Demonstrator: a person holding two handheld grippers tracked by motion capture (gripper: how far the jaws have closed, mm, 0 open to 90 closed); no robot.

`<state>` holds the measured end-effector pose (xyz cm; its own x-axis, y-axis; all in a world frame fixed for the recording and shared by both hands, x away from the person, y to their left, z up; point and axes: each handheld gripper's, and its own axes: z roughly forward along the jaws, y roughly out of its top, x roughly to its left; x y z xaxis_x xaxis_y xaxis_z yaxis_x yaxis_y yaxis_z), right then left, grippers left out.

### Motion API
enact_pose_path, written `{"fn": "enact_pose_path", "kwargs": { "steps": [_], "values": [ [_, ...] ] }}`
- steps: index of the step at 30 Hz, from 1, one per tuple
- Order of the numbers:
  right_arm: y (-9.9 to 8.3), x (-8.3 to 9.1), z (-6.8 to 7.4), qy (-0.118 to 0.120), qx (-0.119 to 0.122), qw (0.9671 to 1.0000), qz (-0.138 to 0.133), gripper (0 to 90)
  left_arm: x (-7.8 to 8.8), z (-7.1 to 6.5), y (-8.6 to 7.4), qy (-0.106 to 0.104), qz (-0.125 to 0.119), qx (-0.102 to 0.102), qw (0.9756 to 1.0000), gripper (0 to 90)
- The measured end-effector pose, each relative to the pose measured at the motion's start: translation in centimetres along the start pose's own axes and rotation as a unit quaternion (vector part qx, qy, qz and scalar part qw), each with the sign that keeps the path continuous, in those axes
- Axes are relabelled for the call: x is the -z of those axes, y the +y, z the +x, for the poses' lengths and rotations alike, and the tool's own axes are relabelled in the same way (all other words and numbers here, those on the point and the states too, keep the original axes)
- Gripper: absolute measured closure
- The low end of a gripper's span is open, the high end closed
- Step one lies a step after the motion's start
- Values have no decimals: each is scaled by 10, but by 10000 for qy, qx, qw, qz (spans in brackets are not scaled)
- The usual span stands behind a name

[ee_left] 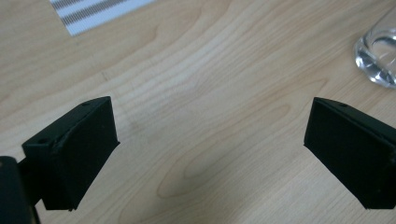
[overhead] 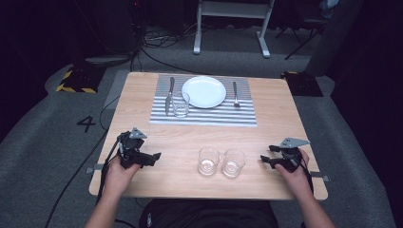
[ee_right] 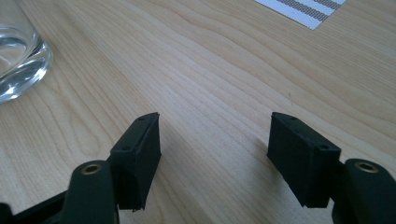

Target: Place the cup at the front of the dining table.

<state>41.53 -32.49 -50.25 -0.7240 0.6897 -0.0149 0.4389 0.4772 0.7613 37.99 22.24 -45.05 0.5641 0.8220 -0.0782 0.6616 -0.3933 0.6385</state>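
Glasses (overhead: 208, 161) (overhead: 233, 163), lower centre: light, rigid, slippery, breakable; grip mid-wall. Left gripper (overhead: 153, 157) and right gripper (overhead: 264, 159) both spread, empty.

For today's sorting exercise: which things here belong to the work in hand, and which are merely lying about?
In hand: left gripper, right gripper, both open and empty; two glasses between them, left glass and right glass.

Lying about: placemat, plate, knife, fork, third glass.
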Motion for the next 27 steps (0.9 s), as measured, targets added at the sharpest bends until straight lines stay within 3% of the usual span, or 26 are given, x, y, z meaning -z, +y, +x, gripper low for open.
{"fn": "enact_pose_path", "kwargs": {
  "steps": [6, 10, 12, 13, 14, 15, 16, 18, 20, 21, 22, 23, 24, 27],
  "values": [
    [0, 0, 0, 0, 1, 10000, 0, 348, -6, 1, -10, -76, 46, 94, 9999, 11],
    [0, 0, 0, 0, 3, 10000, -1, 348, -12, 1, -16, -80, 226, 85, 9997, 8],
    [0, 0, 0, 0, 1, 10000, 0, 348, -16, 1, -19, -260, 382, 192, 9987, 0],
    [0, 0, 0, 0, 1, 10000, -1, 348, -20, 3, -22, -290, 539, 227, 9979, 0],
    [0, 0, 0, 0, 1, 10000, -1, 348, -20, 3, -22, -290, 539, 227, 9979, 0],
    [0, 0, 0, -1, 2, 10000, -1, 348, -24, 3, -24, -277, 734, 251, 9966, 0],
    [0, 0, 0, -1, 2, 10000, -1, 348, -24, 3, -24, -277, 734, 251, 9966, 0],
    [0, 0, 0, -5, 12, 10000, -6, 348, -27, -1, -28, 35, 658, -21, 9978, 0],
    [0, 0, 0, -6, 5, 10000, -3, 348, -28, -4, -29, 23, 672, -20, 9977, 0],
    [0, 0, 0, -5, 18, 10000, -8, 348, -28, -4, -29, 60, 708, -154, 9974, 0],
    [0, 0, 0, -1, 10, 10000, -4, 348, -30, -5, -31, 158, 631, -268, 9975, 0],
    [0, 0, 0, -2, 8, 10000, -3, 348, -33, -6, -38, 199, 114, -285, 9993, 0],
    [0, 0, 0, -3, 4, 10000, -5, 348, -35, -6, -41, 158, -67, -296, 9994, 0],
    [0, 0, 0, -8, 17, 10000, -7, 348, -35, -6, -42, 115, -36, -239, 9996, 0]
  ]
}}
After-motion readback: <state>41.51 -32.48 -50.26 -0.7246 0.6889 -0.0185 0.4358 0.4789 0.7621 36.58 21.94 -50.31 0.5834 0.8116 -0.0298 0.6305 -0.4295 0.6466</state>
